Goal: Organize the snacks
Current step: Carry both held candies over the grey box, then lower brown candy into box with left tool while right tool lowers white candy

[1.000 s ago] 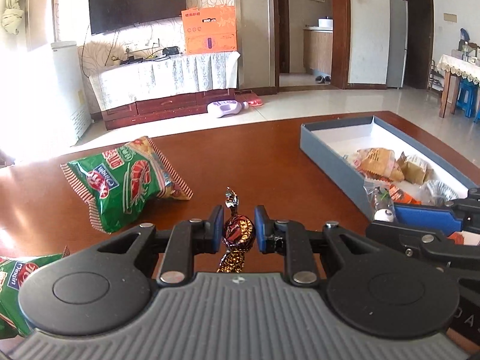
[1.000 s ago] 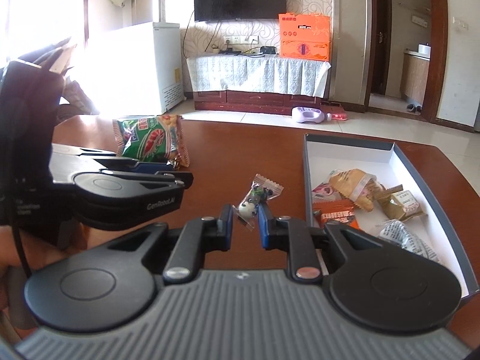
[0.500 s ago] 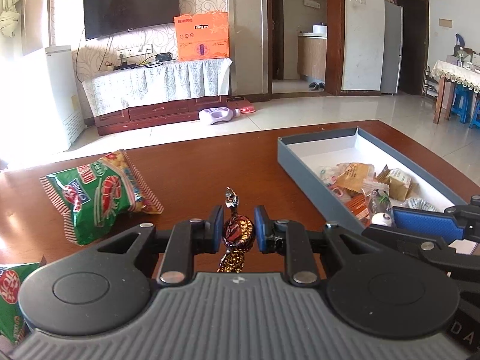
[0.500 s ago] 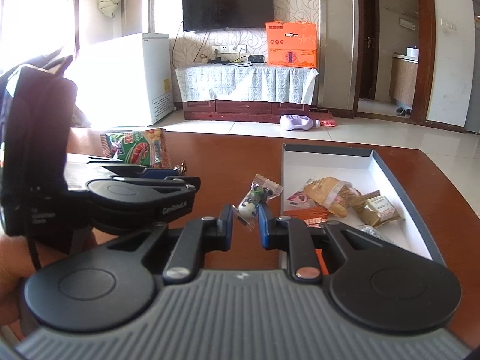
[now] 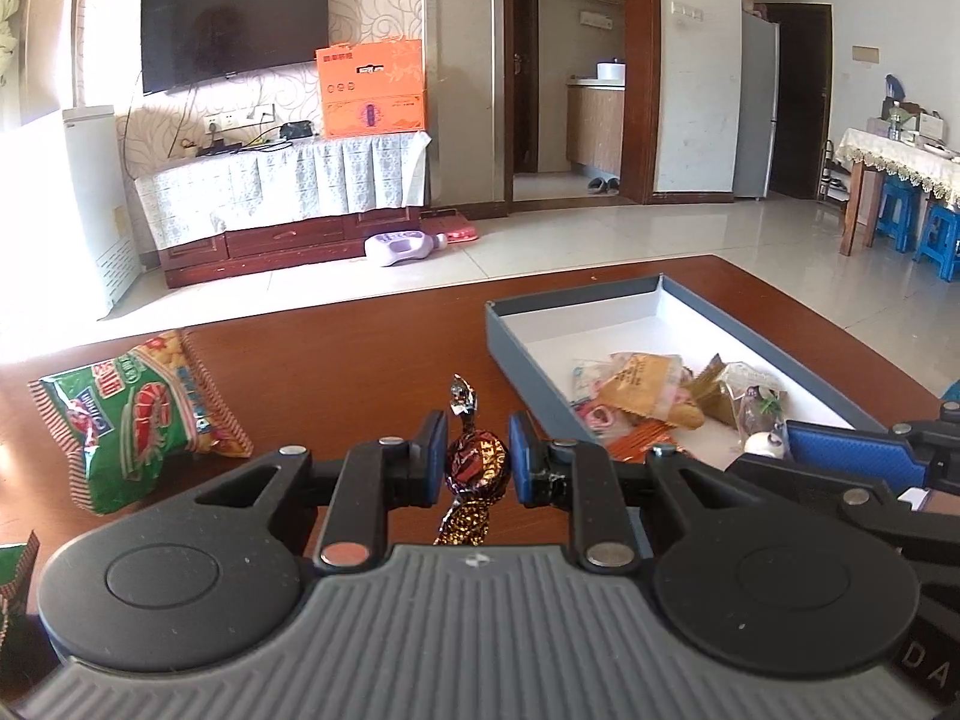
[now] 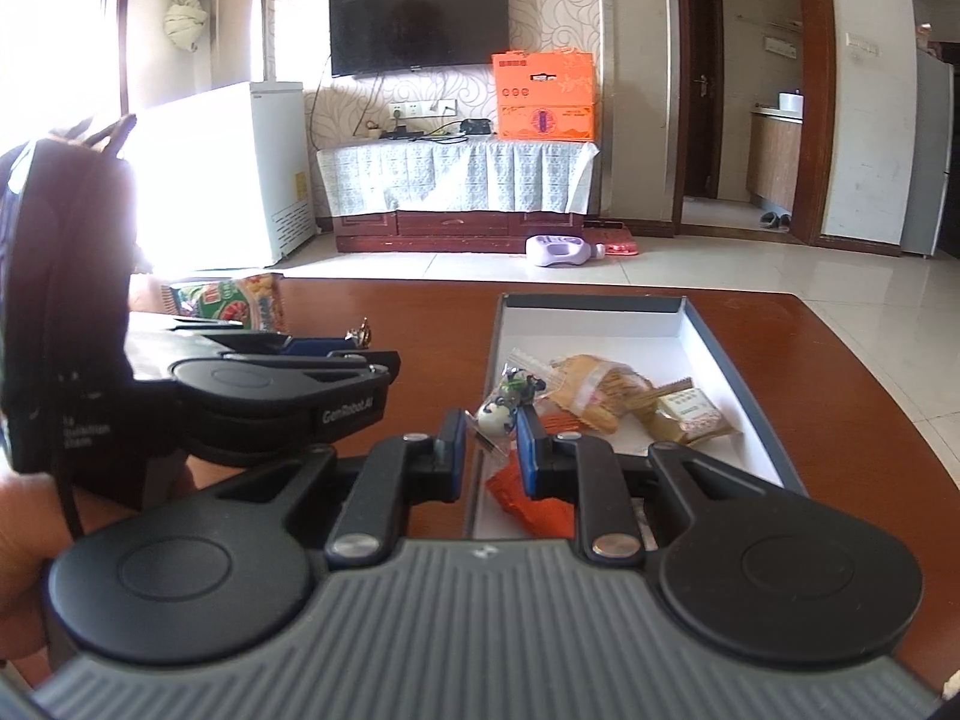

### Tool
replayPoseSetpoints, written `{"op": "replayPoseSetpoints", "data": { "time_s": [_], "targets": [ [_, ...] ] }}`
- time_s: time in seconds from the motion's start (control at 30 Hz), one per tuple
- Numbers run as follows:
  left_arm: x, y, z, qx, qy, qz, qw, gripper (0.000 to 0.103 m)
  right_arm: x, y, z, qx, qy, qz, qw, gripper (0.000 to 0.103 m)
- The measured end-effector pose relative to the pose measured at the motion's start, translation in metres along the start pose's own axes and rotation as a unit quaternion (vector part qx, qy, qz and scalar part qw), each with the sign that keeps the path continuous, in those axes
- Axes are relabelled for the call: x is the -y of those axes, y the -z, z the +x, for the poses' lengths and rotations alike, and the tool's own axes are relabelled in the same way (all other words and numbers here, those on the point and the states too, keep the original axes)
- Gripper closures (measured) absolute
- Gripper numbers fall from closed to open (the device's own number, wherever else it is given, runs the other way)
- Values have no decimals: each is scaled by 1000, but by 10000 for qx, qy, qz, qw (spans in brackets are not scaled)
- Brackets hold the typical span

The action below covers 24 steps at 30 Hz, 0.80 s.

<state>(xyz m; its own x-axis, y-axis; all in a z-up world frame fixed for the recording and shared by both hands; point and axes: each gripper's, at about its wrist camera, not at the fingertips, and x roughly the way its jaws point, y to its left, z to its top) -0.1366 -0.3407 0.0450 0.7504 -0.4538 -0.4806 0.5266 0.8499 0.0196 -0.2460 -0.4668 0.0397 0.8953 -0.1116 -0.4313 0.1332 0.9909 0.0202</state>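
A: Both hand-held grippers have shifted toward the box (image 6: 741,372); it sits closer in each view than a second ago.
B: Grips?
A: Left hand-held gripper (image 5: 478,459) clamps a chocolate (image 5: 477,461). Right hand-held gripper (image 6: 491,447) pinches a clear-wrapped candy (image 6: 501,414) over the box's near end, probably for the drop.
B: Obstructions?
A: Snacks crowd that end. Green bag (image 5: 129,414) lies by the desk (image 5: 360,360) left edge.

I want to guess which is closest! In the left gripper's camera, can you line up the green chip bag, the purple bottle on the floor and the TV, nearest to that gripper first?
1. Green chip bag: on the table, left of the left gripper.
2. Purple bottle: lying on the floor beyond the table.
3. TV: on the far wall, upper left.
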Motion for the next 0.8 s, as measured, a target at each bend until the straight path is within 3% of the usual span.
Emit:
{"op": "replayPoseSetpoints", "data": {
  "time_s": [0.8],
  "targets": [
    [31,-13,17,166,343,1,9993,77,22,2,-6,40,291,191,9994,82]
  ]
}}
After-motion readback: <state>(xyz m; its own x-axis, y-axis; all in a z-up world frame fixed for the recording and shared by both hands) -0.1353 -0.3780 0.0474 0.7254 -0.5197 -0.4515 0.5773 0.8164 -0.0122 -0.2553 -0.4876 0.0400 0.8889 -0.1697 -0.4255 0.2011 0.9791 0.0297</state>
